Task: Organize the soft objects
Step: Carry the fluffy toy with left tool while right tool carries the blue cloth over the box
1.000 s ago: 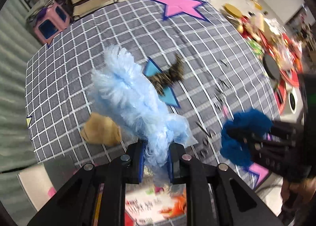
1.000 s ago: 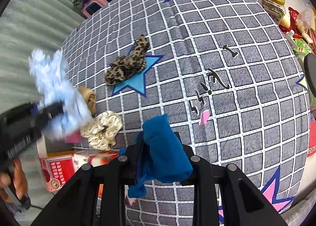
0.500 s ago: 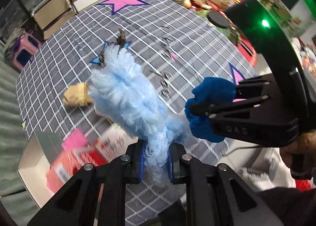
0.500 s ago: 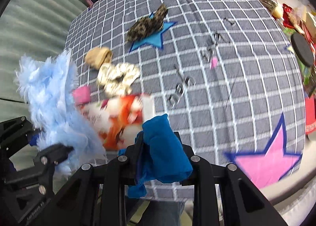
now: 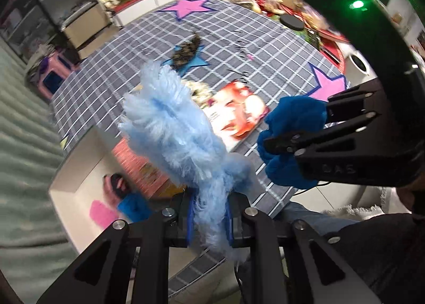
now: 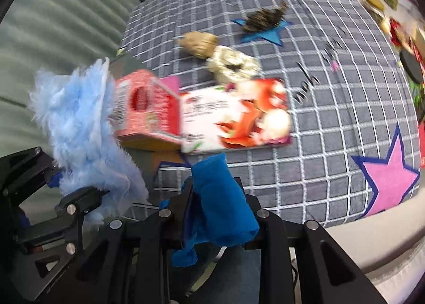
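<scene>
My left gripper (image 5: 209, 220) is shut on a fluffy light-blue scrunchie (image 5: 175, 134), held above the near table edge; it also shows in the right wrist view (image 6: 77, 128). My right gripper (image 6: 216, 220) is shut on a dark-blue scrunchie (image 6: 220, 197), seen to the right in the left wrist view (image 5: 292, 139). On the grey checked cloth (image 6: 332, 123) lie a leopard scrunchie (image 6: 263, 18), a tan one (image 6: 199, 42) and a cream one (image 6: 233, 63). An open box (image 5: 79, 176) below the left gripper holds soft items, among them a blue one (image 5: 134, 205).
The red and white box lid (image 6: 236, 115) stands open over the cloth beside the box. Several black hair clips (image 6: 308, 83) lie on the cloth right of it. Cluttered items and a black disc (image 6: 410, 67) line the table's right side.
Both grippers have pulled back toward the near table edge and the box, each still holding its scrunchie. The open box now shows under the left gripper.
</scene>
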### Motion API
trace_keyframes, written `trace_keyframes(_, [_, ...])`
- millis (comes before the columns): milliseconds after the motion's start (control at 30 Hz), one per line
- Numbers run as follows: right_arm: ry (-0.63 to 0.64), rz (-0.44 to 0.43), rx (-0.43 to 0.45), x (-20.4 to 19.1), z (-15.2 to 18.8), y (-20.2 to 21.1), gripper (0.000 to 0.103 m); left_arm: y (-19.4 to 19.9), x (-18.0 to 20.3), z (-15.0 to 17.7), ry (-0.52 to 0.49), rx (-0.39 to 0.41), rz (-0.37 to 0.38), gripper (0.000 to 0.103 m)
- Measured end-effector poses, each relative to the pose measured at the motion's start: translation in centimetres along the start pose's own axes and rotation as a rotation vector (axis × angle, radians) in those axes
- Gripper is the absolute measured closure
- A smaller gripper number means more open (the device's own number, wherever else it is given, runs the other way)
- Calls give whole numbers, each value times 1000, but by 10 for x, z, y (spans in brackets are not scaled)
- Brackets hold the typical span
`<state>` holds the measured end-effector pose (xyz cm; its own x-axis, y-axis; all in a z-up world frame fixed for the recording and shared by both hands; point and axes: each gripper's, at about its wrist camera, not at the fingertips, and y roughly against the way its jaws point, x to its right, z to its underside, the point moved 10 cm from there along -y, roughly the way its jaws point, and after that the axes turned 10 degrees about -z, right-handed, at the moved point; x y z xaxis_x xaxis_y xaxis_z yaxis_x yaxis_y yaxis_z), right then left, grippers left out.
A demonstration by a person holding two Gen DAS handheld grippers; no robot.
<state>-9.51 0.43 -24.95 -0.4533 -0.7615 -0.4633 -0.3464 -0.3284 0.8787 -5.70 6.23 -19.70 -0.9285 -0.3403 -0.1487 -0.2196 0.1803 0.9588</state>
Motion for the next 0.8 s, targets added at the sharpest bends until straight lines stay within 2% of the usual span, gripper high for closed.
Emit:
trace_keyframes(400, [318,10,5,-110,-19,1,75,12,-79,49,241,27,-110,83])
trace_keyframes(567, [406,6,-8,-138,-22,-3,75,9,-97,67,329,14,-115,83])
trace_keyframes(800, [492,14,-48,-158,-9,-11,75,10,-103,76,381,22,-116,83])
